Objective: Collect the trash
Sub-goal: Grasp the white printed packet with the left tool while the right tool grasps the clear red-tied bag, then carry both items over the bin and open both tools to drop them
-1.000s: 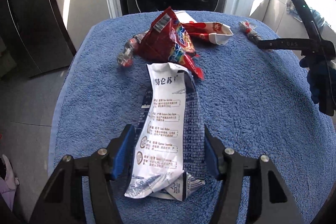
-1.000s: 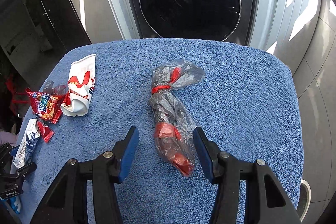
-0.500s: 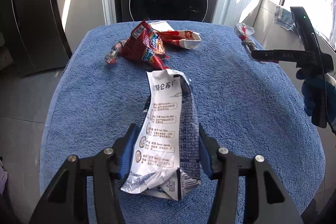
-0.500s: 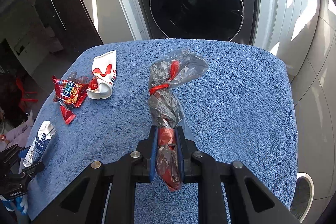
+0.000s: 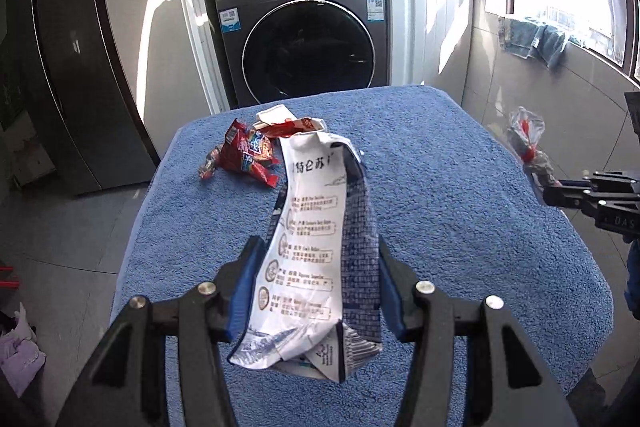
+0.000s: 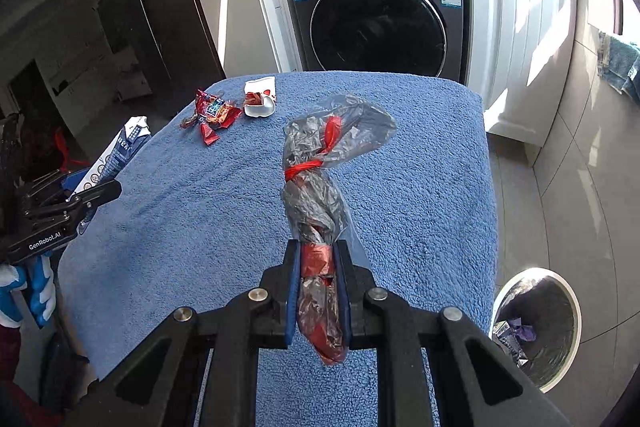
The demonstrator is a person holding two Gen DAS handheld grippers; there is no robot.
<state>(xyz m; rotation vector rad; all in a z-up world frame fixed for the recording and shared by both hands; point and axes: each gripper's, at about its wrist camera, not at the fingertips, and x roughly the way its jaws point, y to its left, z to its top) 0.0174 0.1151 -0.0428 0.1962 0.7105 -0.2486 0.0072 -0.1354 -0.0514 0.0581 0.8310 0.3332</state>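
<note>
A crumpled white and blue milk carton (image 5: 316, 227) hangs lifted over the blue towel-covered table (image 5: 440, 207), my left gripper (image 5: 318, 247) shut on its sides. My right gripper (image 6: 318, 247) is shut on a grey plastic bag tied with red string (image 6: 316, 195), also raised off the towel. At the table's far left a red snack wrapper (image 5: 248, 155) lies beside a crushed white and red cup (image 5: 288, 123). In the right wrist view the carton (image 6: 120, 151) and the left gripper show at the left edge. The bag (image 5: 526, 135) appears at the right of the left wrist view.
A round trash bin (image 6: 536, 323) with some litter inside stands on the tiled floor to the right of the table. A grey washing machine (image 5: 308, 39) in a white cabinet faces the far edge. A dark tall appliance (image 5: 60, 47) stands at the left.
The right gripper closed on the plastic bag and lifted it. The left gripper tightened on the carton and raised it. Both pulled back from the table's far end.
</note>
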